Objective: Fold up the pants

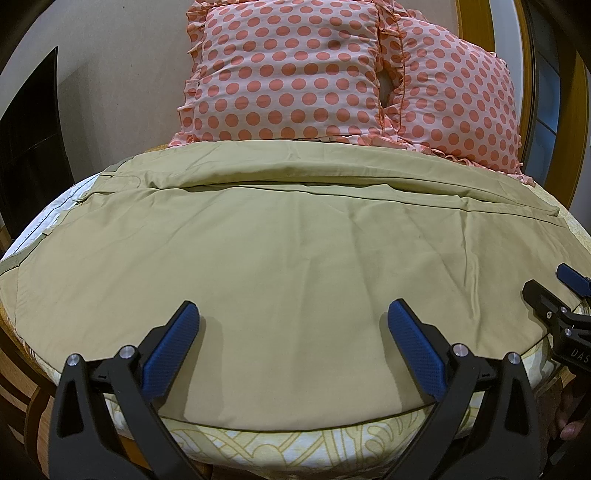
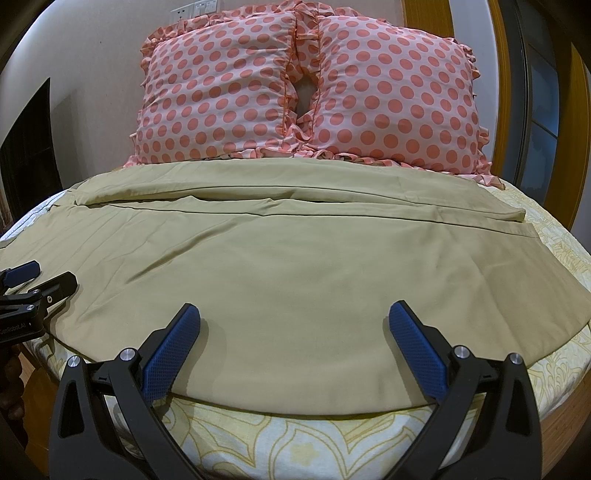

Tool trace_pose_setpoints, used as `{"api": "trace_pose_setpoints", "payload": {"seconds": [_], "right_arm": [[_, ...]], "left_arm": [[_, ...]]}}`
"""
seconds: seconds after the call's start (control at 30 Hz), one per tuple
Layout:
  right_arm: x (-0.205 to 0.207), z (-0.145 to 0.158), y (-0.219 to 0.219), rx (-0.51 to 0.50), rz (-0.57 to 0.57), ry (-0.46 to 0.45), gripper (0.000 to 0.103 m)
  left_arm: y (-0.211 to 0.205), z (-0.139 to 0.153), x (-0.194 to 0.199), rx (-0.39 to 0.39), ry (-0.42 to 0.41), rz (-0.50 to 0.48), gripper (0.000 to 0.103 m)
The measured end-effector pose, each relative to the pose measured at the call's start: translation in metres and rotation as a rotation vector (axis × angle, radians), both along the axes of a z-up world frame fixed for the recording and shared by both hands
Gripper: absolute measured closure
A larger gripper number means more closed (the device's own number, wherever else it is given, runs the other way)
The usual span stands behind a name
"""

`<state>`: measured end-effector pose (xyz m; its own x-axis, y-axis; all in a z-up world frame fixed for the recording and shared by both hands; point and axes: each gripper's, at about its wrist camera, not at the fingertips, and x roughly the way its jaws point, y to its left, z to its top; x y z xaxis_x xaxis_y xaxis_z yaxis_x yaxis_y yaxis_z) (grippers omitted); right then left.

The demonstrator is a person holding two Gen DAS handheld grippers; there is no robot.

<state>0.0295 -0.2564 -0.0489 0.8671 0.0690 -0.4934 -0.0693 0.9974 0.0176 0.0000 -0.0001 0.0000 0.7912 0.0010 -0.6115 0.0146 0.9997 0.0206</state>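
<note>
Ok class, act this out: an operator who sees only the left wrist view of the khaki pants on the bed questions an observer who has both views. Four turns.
Operator: I only see the right gripper from the side. Is it holding cloth?
Observer: No. The right gripper is open, its fingers spread above the pants with nothing between them.
Operator: Anything on the wall above the pillows?
Observer: Yes, a white switch plate sits on the wall above the pillows, outside your frame.
</note>
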Motion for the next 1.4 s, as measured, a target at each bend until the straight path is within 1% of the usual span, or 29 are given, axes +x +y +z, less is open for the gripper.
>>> {"api": "trace_pose_setpoints", "payload": {"seconds": [1.4], "right_arm": [[-0.0022, -0.0024, 0.0018, 0.002, -0.005, -0.014, 0.001]], "left_arm": [[0.0, 0.0, 0.0, 0.001, -0.001, 0.0, 0.002]]}}
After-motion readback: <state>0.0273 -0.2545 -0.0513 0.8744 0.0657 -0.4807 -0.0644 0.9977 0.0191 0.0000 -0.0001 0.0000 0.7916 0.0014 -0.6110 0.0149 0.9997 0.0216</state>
